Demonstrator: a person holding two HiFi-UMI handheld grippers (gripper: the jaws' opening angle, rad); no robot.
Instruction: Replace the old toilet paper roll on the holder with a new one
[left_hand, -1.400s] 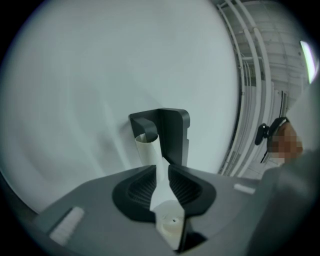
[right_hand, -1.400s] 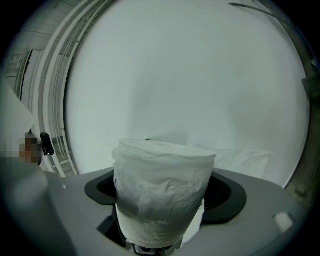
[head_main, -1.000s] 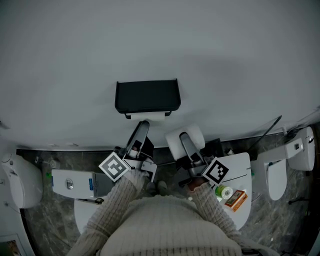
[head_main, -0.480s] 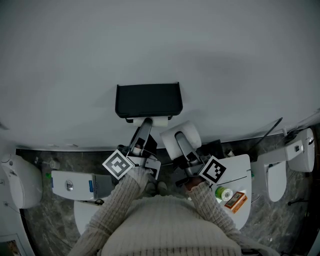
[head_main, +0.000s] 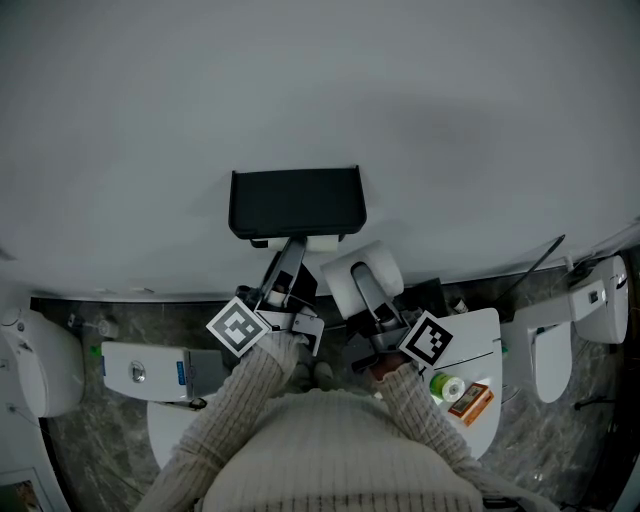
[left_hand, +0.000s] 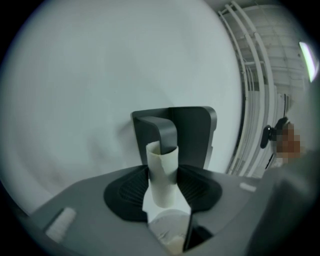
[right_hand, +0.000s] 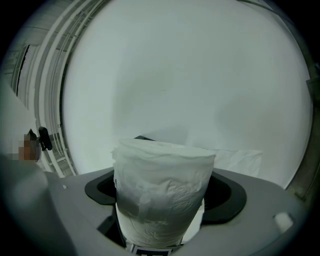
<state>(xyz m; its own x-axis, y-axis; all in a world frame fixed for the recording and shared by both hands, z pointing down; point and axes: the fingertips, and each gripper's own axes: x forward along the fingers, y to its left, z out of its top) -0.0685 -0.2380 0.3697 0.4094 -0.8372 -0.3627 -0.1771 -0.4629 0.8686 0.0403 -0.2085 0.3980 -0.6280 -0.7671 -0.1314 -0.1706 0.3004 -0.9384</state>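
The old cardboard core (left_hand: 162, 175), a thin pale tube, ran lengthwise between the ribbed black pads of the left gripper (head_main: 290, 252). Its open far end sat over the curved arm of the black holder (left_hand: 195, 135) on the wall (head_main: 300, 80). Those jaws had just been closing and clamped the core. The right gripper (head_main: 362, 272) squeezed a soft, embossed white new roll (right_hand: 162, 195), its end toward the wall, just beside the holder.
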